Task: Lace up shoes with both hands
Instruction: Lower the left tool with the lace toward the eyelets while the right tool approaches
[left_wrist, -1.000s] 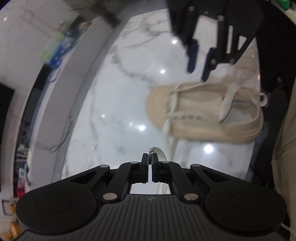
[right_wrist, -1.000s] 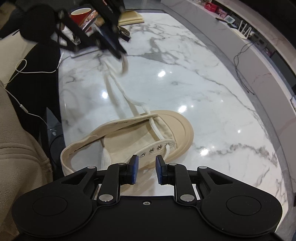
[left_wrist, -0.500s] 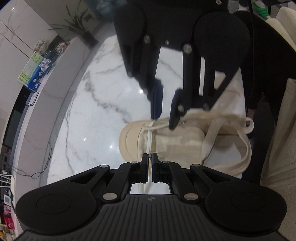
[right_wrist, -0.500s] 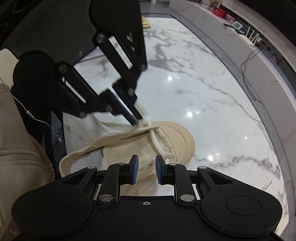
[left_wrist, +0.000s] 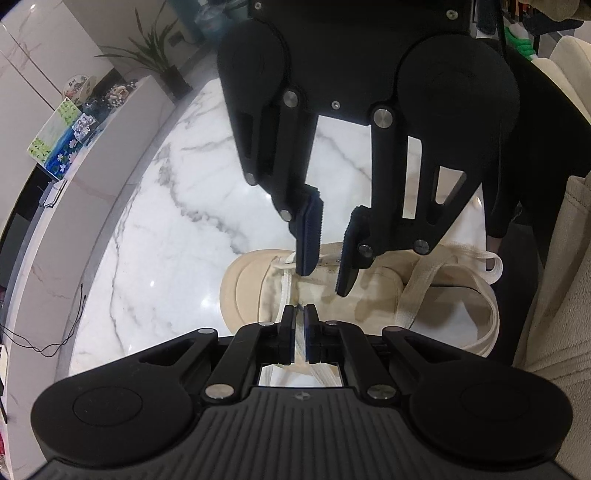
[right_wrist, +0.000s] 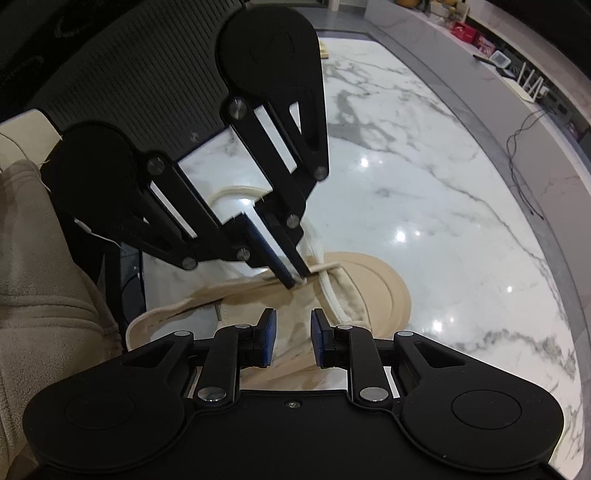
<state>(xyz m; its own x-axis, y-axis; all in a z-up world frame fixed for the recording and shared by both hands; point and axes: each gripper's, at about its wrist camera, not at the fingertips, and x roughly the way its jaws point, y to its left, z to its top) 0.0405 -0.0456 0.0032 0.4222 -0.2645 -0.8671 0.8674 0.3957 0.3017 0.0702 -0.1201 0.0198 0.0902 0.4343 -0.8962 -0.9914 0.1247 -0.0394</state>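
Left claw (left_wrist: 300, 311) clamped on flat woven lace (left_wrist: 287, 284), right claw (right_wrist: 293, 325) apart, canvas shoe (right_wrist: 388, 291)

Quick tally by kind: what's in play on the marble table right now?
Beige canvas shoe: 1
White lace: 1
Grippers: 2, left gripper shut on the lace, right gripper open above the shoe
Marble table: 1
Total: 5

A home living space: marble-look table (left_wrist: 177, 206), potted plant (left_wrist: 147, 55), paintings (left_wrist: 59, 147) on a sideboard (left_wrist: 110, 122).
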